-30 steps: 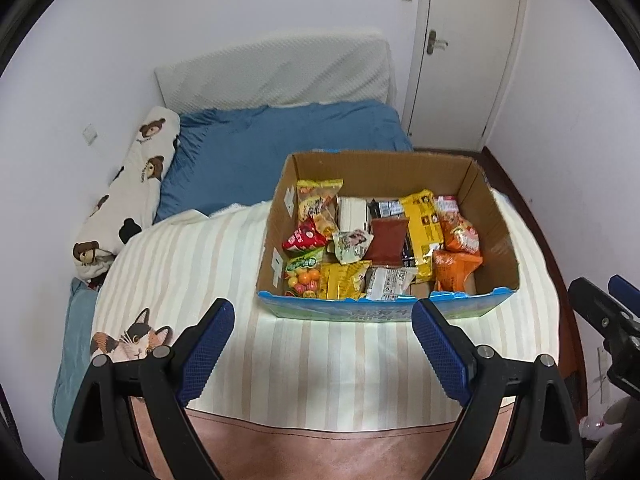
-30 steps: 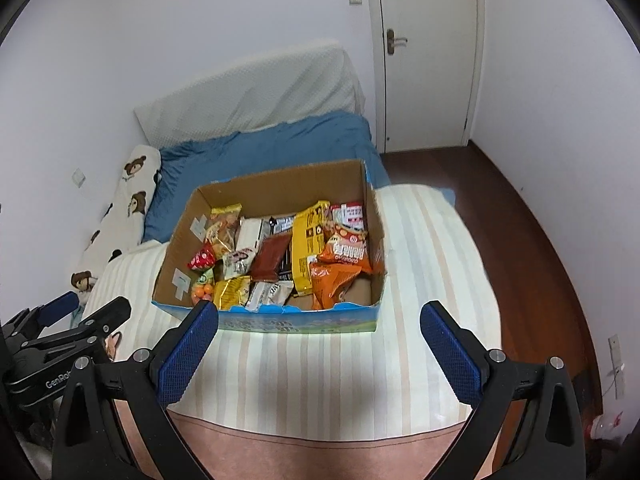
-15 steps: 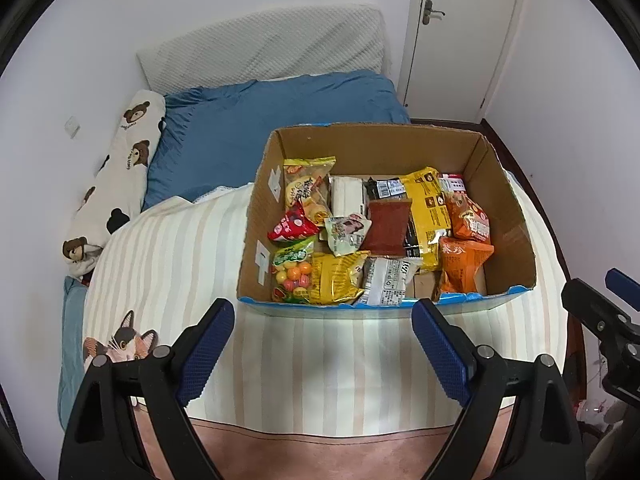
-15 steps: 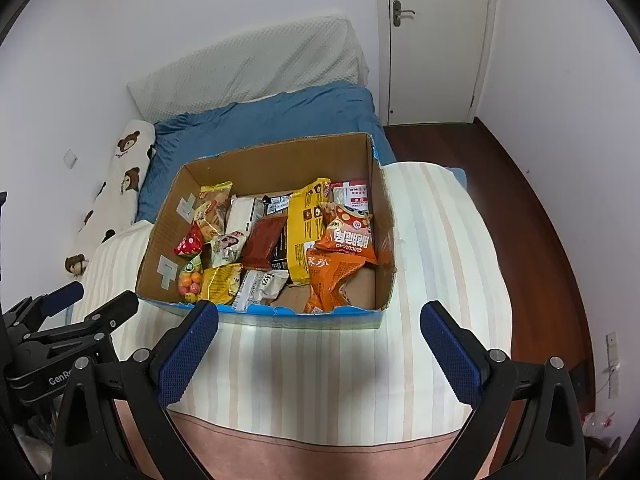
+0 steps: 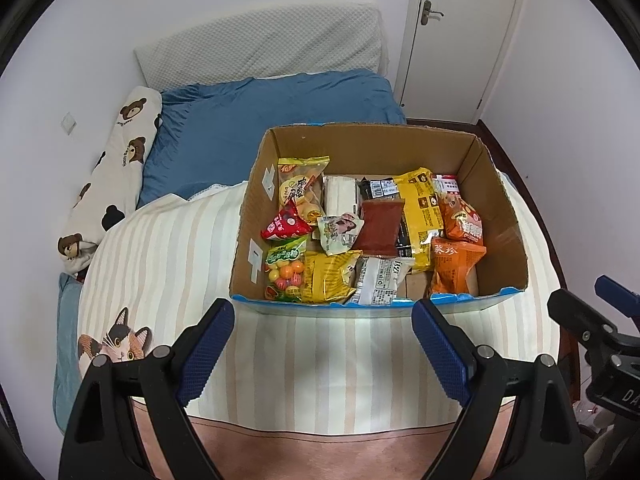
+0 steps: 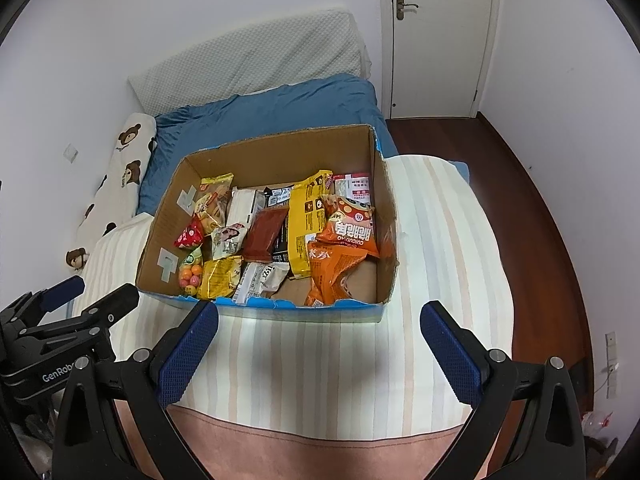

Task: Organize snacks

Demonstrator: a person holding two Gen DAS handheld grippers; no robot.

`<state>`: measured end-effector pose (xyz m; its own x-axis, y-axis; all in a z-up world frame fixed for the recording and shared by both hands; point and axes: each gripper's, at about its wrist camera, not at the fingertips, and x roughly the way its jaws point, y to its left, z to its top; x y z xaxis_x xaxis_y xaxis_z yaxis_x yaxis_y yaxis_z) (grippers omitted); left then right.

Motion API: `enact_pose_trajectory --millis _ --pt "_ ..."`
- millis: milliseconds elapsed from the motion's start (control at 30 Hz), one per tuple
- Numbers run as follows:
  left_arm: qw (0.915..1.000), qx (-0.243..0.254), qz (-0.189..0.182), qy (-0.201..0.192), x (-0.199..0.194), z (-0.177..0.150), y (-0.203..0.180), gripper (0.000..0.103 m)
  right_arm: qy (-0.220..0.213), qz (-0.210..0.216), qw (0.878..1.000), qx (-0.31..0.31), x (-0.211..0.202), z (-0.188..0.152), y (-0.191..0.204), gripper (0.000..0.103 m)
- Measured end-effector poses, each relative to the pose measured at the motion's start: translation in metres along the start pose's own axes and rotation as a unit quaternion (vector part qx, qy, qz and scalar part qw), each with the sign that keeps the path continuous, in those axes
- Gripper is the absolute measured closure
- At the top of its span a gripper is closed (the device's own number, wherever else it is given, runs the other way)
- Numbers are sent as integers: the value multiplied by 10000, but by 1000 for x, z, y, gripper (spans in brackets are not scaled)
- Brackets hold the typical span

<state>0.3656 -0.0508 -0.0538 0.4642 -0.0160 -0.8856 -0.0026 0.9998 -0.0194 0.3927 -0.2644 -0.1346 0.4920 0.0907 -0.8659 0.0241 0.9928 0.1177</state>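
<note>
We are holding the left gripper (image 5: pixel 323 322) and the right gripper (image 6: pixel 319 326) side by side above the striped blanket (image 5: pixel 168 264), both spread wide with nothing between their blue pads. Just beyond the fingertips, the cardboard box (image 5: pixel 502 236) is sitting on the blanket, holding the snack packets (image 5: pixel 380 228) jumbled together. Farther off, a blue duvet (image 5: pixel 272 116) is lying before a white door (image 5: pixel 464 36).

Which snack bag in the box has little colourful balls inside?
The green-topped candy bag, in the box's near-left corner. It is see-through, showing orange and pink balls; the others are opaque.
</note>
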Motion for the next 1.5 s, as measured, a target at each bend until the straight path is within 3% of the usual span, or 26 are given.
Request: enact_pose_trajectory --millis 1500 --pt "10000 -9 -35 -67 -9 -3 -4 12 -13 -3 10000 23 -11 -3 -2 0"
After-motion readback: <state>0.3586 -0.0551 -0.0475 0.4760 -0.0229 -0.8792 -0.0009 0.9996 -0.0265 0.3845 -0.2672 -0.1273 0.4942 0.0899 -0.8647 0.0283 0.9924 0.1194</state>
